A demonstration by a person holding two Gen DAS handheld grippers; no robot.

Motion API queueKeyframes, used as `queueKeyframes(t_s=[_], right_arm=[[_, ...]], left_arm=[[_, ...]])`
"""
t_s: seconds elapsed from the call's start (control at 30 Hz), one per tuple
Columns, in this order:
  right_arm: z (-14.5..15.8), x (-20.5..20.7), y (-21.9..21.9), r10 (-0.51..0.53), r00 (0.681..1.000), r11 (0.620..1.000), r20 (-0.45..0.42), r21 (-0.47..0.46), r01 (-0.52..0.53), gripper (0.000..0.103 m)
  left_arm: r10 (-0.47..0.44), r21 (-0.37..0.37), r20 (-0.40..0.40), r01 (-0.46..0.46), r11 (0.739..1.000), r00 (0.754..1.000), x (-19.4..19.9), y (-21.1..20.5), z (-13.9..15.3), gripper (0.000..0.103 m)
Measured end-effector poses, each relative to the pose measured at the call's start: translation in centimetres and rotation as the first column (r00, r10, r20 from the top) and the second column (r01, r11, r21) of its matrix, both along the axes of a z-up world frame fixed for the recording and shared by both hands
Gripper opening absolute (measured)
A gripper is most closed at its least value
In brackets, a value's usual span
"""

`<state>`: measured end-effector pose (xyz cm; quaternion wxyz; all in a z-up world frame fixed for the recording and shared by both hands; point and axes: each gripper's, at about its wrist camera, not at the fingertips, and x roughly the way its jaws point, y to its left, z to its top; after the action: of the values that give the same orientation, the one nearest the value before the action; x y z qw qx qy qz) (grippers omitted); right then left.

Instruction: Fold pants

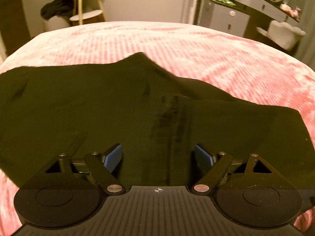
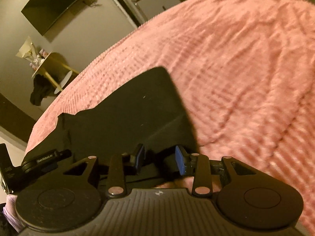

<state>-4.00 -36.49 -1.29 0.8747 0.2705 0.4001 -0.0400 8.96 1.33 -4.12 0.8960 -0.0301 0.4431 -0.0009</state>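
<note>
**Fold Pants: Both Grippers Over the Garment, Nothing Clamped**

**Position of the garment.** The dark pants point(image 1: 137, 106) lie on the pink ribbed bedspread point(image 1: 177, 43). In the left wrist view they fill the lower half of the picture, with a raised peak at 12 o'clock of the cloth and a seam running toward 6 o'clock. In the right wrist view a squared corner of the cloth points toward 12 o'clock.

**Left gripper.** The left gripper point(image 1: 159, 157) hangs above the seam area. Its jaws stand wide apart; the blue pads point(image 1: 113, 158) flank bare cloth and press on nothing.

**Right gripper.** The right gripper point(image 2: 160, 158) sits near the cloth edge at 6 o'clock of the garment. Its jaws are partly apart, with a gap visible between the pads. Dark cloth lies beyond the gap, but no pad is seen pressing on it. Judged: no grip.

**Hazards from this state.**
- Closing the left jaws where they stand would likely pinch a single layer at mid-panel, producing a bunched, crooked fold.
- The raised peak and the lapped ridge at 2 o'clock of the seam may be trapped inside the next fold as creases.
- The plush bedspread could be caught together with the pants if the pads descend too deep.
- Both views are blurred; edge position is uncertain.
</note>
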Motion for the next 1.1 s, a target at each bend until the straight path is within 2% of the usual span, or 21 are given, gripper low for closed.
queueKeyframes(t_s=[0.1, 0.17, 0.27, 0.33, 0.4, 0.47, 0.5, 0.53, 0.63, 0.7, 0.87, 1.0, 1.1], right_arm=[[1.3, -0.4, 0.0, -0.013, 0.998, 0.997, 0.068, -0.07, 0.018, 0.035], [1.5, 0.6, 0.6, 0.02, 0.997, 0.993, 0.079, -0.115, -0.011, 0.034], [0.9, 3.0, 2.2, 0.09, 0.991, 0.984, 0.098, -0.163, -0.073, 0.022], [0.2, 5.1, 3.4, 0.108, 0.989, 0.975, 0.105, -0.206, -0.084, 0.013], [-0.7, 6.6, 4.7, 0.137, 0.984, 0.958, 0.113, -0.266, -0.103, 0.01], [-2.6, 7.9, 5.6, 0.155, 0.987, 0.934, 0.047, -0.332, -0.131, 0.01], [-3.9, 8.3, 5.7, 0.159, 0.987, 0.921, 0.006, -0.36, -0.146, 0.006], [-4.8, 8.3, 5.7, 0.165, 0.986, 0.918, 0.011, -0.368, -0.15, 0.006], [-4.9, 8.7, 4.9, 0.141, 0.99, 0.93, 0.029, -0.345, -0.123, 0.006], [-5.0, 8.7, 4.8, 0.13, 0.991, 0.935, 0.038, -0.336, -0.11, 0.006], [-4.1, 6.9, 4.0, 0.07, 0.997, 0.967, 0.042, -0.249, -0.058, 0.008], [-3.2, 4.2, 4.1, 0.048, 0.998, 0.98, 0.043, -0.194, -0.039, 0.015], [-2.9, 3.6, 5.0, 0.07, 0.997, 0.974, 0.02, -0.219, -0.064, 0.018]], left_arm=[[0.024, -0.041, 0.007, -0.024, 0.999, 1.0, -0.2, 0.9, 0.1, 0.086], [0.021, -0.069, 0.024, -0.019, 0.997, 0.999, -0.4, 0.7, 0.3, 0.086], [-0.014, -0.092, 0.063, 0.02, 0.996, 0.998, -0.4, -0.4, 0.3, 0.088], [-0.027, -0.07, 0.061, 0.031, 0.997, 0.998, 0.1, -1.2, -0.1, 0.088], [-0.064, -0.048, 0.053, 0.067, 0.997, 0.997, 0.9, -2.0, -0.6, 0.087], [-0.094, 0.01, 0.035, 0.093, 0.996, 0.995, 1.7, -2.7, -1.4, 0.087], [-0.109, 0.035, 0.019, 0.109, 0.993, 0.994, 2.1, -2.9, -2.0, 0.089], [-0.118, 0.045, 0.014, 0.117, 0.992, 0.993, 2.4, -3.1, -2.5, 0.091], [-0.119, 0.083, 0.027, 0.116, 0.99, 0.993, 2.9, -3.5, -3.4, 0.101], [-0.102, 0.083, 0.022, 0.1, 0.992, 0.995, 3.3, -3.5, -3.7, 0.103], [-0.047, 0.001, -0.025, 0.047, 0.999, 0.999, 2.1, -1.6, -2.4, 0.101], [-0.008, -0.186, -0.041, 0.0, 0.983, 0.999, -0.8, 1.1, -1.6, 0.101], [-0.033, -0.198, -0.077, 0.017, 0.98, 0.997, -1.5, 1.6, -2.2, 0.101]])
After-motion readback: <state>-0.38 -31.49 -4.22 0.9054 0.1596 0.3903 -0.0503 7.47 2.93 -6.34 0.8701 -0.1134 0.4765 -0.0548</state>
